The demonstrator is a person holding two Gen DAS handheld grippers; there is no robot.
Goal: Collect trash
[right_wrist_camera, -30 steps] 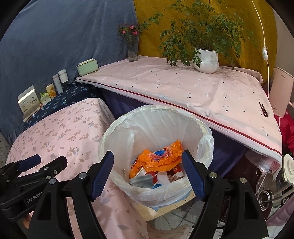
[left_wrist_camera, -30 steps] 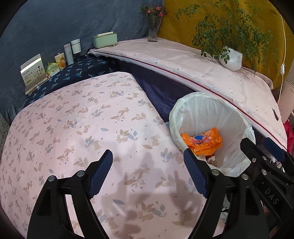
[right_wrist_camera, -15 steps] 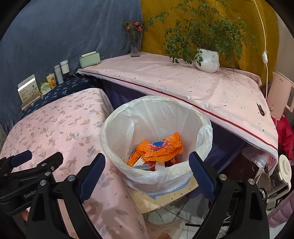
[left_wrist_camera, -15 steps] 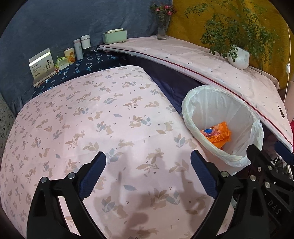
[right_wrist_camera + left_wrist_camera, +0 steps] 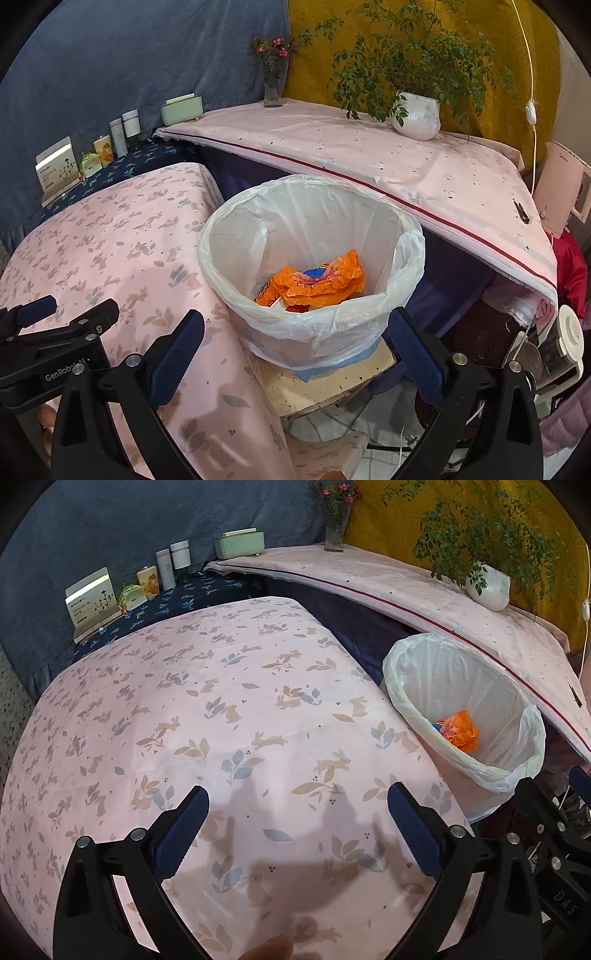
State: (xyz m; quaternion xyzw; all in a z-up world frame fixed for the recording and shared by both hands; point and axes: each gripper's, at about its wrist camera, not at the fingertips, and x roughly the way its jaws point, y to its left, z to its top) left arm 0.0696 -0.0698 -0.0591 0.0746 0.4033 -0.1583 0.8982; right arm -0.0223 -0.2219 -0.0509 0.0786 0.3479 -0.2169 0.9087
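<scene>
A white-lined trash bin (image 5: pixel 314 258) stands between two pink-covered tables; it also shows in the left wrist view (image 5: pixel 461 716). Inside it lies an orange snack wrapper (image 5: pixel 317 280), also seen in the left wrist view (image 5: pixel 461 734), on top of other trash. My left gripper (image 5: pixel 295 812) is open and empty over the rabbit-print tablecloth (image 5: pixel 221 720). My right gripper (image 5: pixel 295 332) is open and empty, in front of and above the bin's near rim. The left gripper (image 5: pixel 55 325) shows at the left of the right wrist view.
At the back stand a card stand (image 5: pixel 92 602), small boxes and bottles (image 5: pixel 166 568), a green tissue box (image 5: pixel 240 542), a flower vase (image 5: pixel 336 528) and a potted plant (image 5: pixel 487 587). A pink appliance (image 5: pixel 561 184) and kettles (image 5: pixel 565 339) sit at the right.
Both grippers have drawn back and up from the bin. The bin looks smaller and farther, and more of the tablecloth shows. Both stay open and empty.
</scene>
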